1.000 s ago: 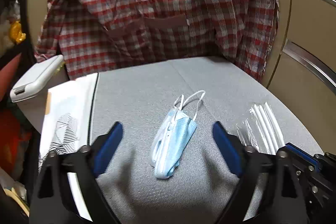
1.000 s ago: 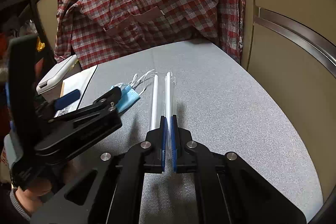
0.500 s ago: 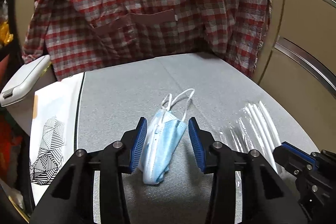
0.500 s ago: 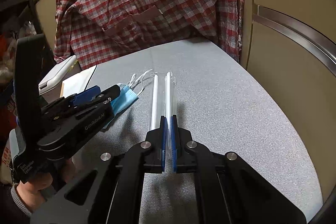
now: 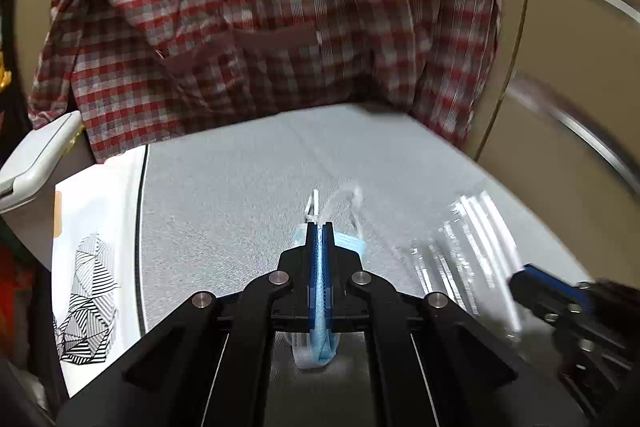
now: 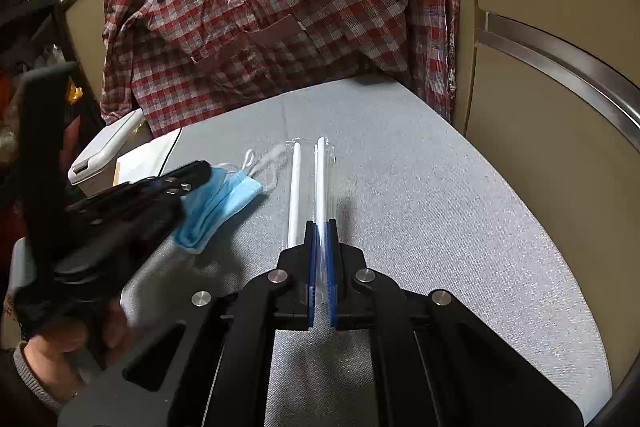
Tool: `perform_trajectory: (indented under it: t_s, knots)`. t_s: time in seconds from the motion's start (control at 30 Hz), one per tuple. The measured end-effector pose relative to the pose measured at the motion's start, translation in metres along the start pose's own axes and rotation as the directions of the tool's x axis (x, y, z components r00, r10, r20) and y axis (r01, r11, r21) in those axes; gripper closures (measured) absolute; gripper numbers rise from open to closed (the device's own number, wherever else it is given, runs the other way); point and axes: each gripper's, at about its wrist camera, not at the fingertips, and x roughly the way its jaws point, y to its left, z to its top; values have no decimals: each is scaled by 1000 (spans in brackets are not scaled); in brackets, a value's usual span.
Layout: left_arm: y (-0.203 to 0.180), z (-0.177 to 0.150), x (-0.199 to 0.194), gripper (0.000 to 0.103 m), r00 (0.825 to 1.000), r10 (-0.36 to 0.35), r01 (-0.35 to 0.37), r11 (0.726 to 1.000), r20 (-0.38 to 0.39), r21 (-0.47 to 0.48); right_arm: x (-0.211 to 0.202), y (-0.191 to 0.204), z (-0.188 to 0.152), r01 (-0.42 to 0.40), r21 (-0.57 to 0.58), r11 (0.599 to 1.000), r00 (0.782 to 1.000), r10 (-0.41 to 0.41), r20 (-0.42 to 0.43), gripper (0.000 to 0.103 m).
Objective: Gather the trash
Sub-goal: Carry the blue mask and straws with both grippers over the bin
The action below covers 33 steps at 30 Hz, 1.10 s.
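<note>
Two grippers grip trash: left gripper (image 5: 319, 227) pinches the face mask (image 6: 218, 205), right gripper (image 6: 320, 225) the straw packet (image 6: 316, 179).

Grey table (image 6: 440, 211) bears straw packet (image 6: 316, 179), paper (image 5: 96, 251).

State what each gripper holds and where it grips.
Left gripper is shut on the folded blue face mask, across its pleated body, ear loops free. Right gripper is shut on the clear straw packet at its near end.
</note>
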Motion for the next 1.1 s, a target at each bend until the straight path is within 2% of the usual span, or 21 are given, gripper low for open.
perform_trajectory:
  t_s: [0.17, 0.37, 0.5, 0.63, 0.77, 0.9, 1.1]
  knots:
    - [4, 6, -36, 101, 998, -7, 9, 1000, 59, -26, -7, 1, 5, -5, 8, 1000, 1000, 5, 19, 98]
    - [15, 6, -82, 101, 995, 32, -27, 998, 95, -50, -35, 17, 12, -55, -14, 998, 996, 56, 69, 98]
    - [30, 1, -127, 101, 990, 72, -61, 994, 118, -91, -67, 40, 11, -111, -44, 993, 990, 115, 85, 98]
    - [43, -6, -176, 101, 982, 139, -126, 987, 131, -102, -98, 72, 4, -172, -87, 981, 980, 179, 82, 98]
    - [57, -16, -232, 101, 965, 220, -204, 972, 145, -119, -130, 113, -11, -257, -147, 955, 959, 270, 80, 98]
    - [77, -29, -290, 101, 940, 306, -282, 945, 147, -165, -156, 153, -34, -341, -193, 920, 933, 357, 50, 98]
    - [101, -54, -351, 101, 909, 391, -357, 910, 148, -210, -184, 200, -65, -422, -231, 877, 900, 435, 5, 98]
